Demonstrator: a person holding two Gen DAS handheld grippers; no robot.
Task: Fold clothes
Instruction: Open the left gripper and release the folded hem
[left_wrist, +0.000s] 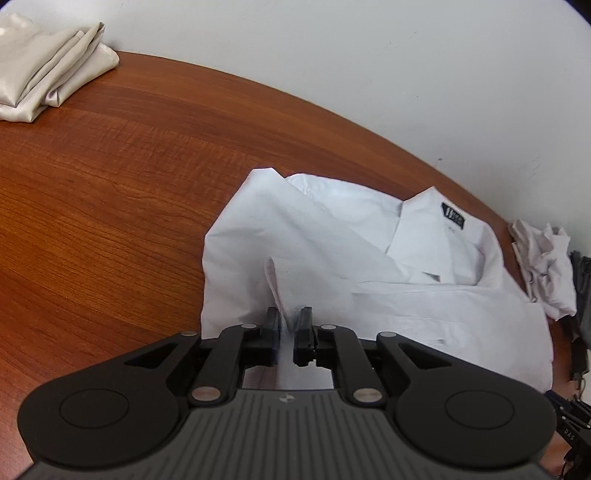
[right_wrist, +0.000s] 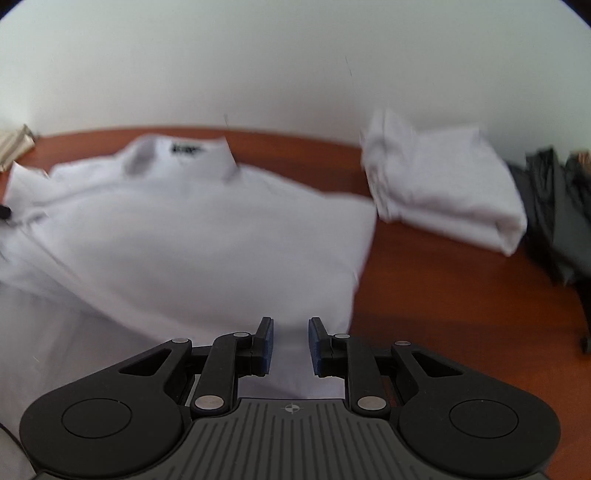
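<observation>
Laying the white shirt (left_wrist: 332, 236) down at frame centre, the left gripper (left_wrist: 290, 325) and right gripper (right_wrist: 291, 341) are standing narrowly parted around loose cloth, so releasing evenly is looking wise.

The white collared shirt (right_wrist: 177, 236) lies spread on the wooden table (right_wrist: 461, 314), blurred. The right gripper (right_wrist: 290, 325) hangs over its near edge, jaws parted around cloth. Right of the shirt sits a folded white garment (right_wrist: 439, 188), dark clothing (right_wrist: 557, 214) beyond.
</observation>
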